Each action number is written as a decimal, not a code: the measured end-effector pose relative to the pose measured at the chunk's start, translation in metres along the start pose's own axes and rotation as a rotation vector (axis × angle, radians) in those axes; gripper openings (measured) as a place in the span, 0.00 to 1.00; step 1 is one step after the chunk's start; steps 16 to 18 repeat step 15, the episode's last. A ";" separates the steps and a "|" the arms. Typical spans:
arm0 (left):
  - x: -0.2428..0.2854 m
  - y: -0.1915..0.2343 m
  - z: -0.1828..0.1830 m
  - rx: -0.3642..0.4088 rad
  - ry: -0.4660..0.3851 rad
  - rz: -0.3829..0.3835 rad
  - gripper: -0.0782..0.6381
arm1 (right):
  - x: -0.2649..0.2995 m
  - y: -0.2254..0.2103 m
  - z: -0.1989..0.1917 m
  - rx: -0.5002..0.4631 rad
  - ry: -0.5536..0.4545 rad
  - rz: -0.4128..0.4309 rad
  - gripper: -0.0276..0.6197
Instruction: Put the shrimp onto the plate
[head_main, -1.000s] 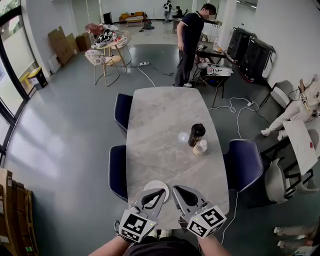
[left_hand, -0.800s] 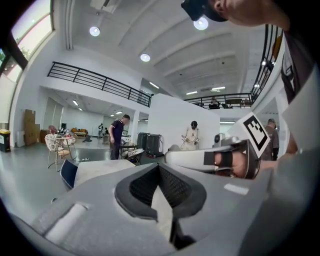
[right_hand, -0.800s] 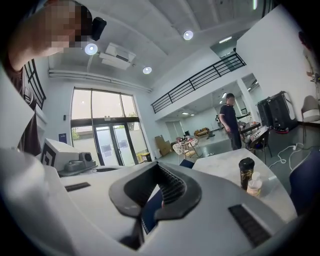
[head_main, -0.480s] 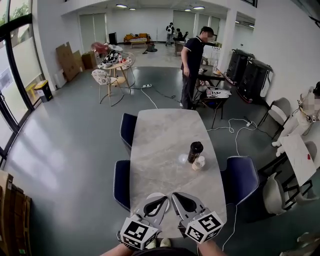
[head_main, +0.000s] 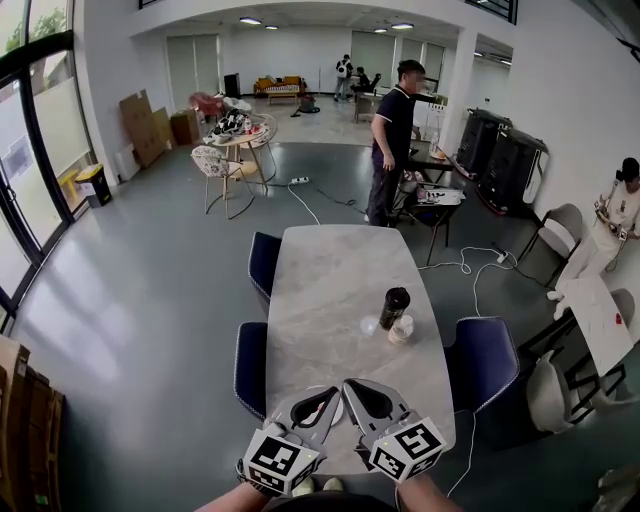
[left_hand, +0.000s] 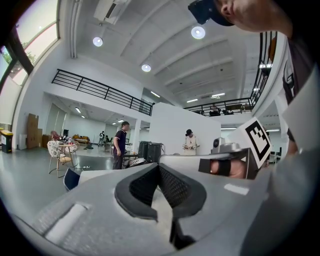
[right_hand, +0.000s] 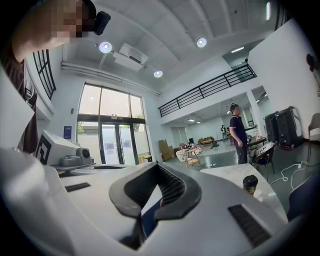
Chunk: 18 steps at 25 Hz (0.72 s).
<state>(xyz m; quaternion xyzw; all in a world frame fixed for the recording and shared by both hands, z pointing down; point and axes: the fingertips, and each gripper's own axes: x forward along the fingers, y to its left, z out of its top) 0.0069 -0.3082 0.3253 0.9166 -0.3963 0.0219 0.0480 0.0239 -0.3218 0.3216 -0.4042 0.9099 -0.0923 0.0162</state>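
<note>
- Left gripper (head_main: 328, 392), right gripper (head_main: 350, 388): side by side, low over near end of grey marble-look oblong table (head_main: 330, 270), tips forward. Reads as ready pose, not grasp.
- Both jaw pairs closed tip to tip, nothing between.
- White round plate (head_main: 337, 408): directly under left gripper tip, mostly covered.
- Shrimp: not visible in any view, so location unknown.
- Black lidded tumbler (head_main: 395, 307) and small pale cup (head_main: 401, 329): well ahead, right of grippers.
- Writing: only square black-white markers on cubes. No readable brand.
</note>
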 end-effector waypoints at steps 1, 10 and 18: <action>0.000 0.000 0.001 0.002 0.000 -0.001 0.12 | 0.001 0.001 0.001 -0.001 -0.001 0.000 0.05; -0.001 0.005 -0.001 -0.001 0.005 -0.001 0.12 | 0.007 0.003 -0.001 0.001 0.009 0.004 0.05; 0.000 0.009 -0.001 -0.004 0.008 0.001 0.12 | 0.011 0.003 -0.001 -0.004 0.007 0.002 0.05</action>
